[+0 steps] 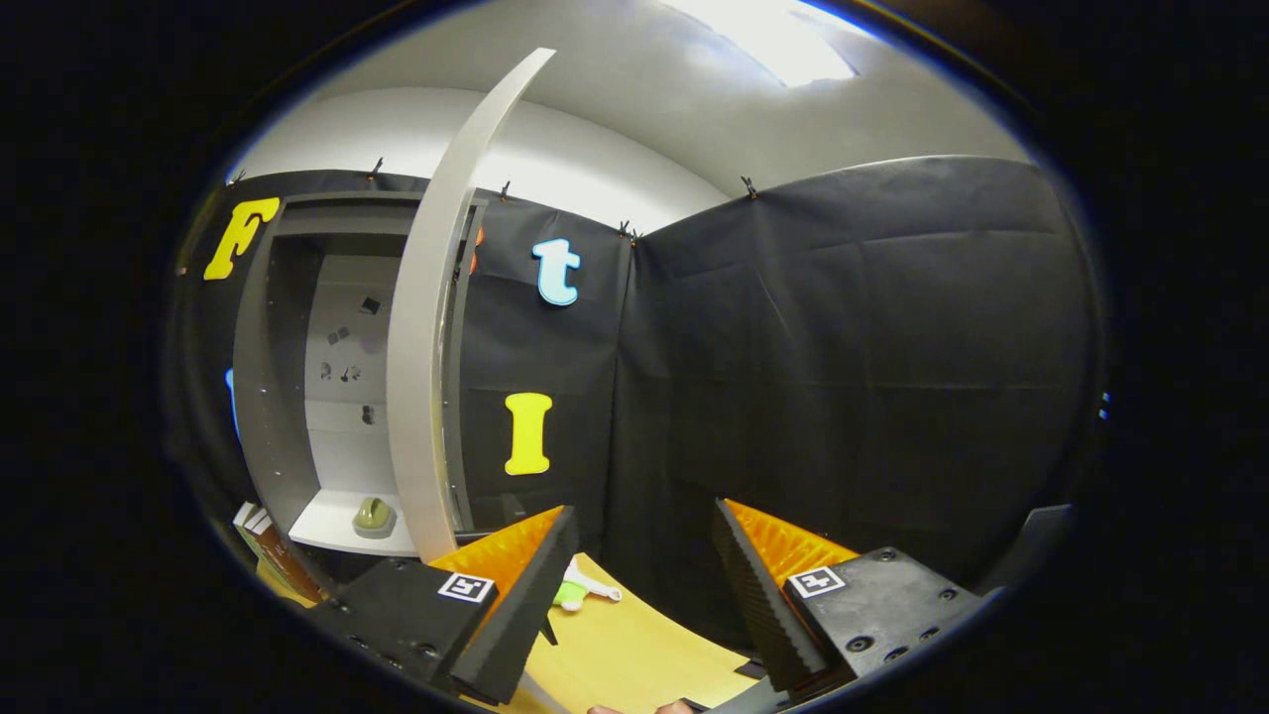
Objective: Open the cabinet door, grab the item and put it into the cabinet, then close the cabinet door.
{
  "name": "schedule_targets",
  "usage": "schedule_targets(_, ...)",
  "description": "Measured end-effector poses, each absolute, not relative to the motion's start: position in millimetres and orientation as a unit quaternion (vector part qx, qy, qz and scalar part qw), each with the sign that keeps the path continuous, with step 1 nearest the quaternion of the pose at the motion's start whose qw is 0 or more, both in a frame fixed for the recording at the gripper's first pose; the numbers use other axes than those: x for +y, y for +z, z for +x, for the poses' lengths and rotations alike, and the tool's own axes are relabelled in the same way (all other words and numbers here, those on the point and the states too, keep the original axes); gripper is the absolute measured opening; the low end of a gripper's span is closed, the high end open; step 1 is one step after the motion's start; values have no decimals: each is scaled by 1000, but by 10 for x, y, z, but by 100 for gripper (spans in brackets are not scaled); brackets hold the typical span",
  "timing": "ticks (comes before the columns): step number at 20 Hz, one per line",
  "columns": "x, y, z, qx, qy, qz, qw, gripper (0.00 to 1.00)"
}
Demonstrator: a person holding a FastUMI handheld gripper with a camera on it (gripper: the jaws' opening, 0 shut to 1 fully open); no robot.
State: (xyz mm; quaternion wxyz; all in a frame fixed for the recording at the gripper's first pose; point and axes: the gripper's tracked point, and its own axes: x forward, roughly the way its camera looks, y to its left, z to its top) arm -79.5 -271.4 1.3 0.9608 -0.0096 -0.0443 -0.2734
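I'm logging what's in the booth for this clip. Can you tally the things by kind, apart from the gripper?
Cabinet, door swung open: 1
Greenish item on the cabinet's shelf: 1
Green-and-white object on the table, just ahead of the open fingers: 1
Books beside the cabinet: 1 stack
Total: 4

A wooden table [634, 654] holds a small green-and-white utensil [580, 592]; books [266, 540] stand beside it.
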Motion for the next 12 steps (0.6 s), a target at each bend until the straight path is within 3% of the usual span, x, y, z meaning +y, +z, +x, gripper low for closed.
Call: schedule_targets(12,-2557,91,-893,-44,-248,-8,968,92)
